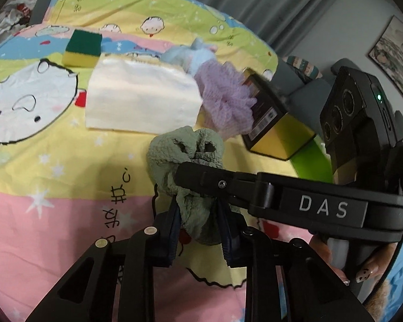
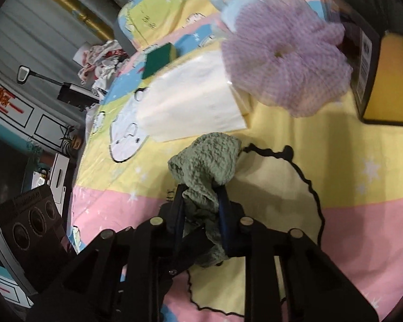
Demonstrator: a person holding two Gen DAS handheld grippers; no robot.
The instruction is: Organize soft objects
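Note:
A crumpled green terry cloth lies on the cartoon bedsheet. My left gripper is shut on its near end, with both pads pressing into the fabric. My right gripper reaches in from the right and crosses over the same cloth. In the right wrist view the green cloth bunches up between the fingers of my right gripper, which is shut on it. Both grippers hold the one cloth, close together.
Behind the cloth lie a white tissue pack, a purple mesh bath pouf, a blue plush toy and a green-and-yellow sponge. A black and gold box lies at the right. A hand holds the right gripper's handle.

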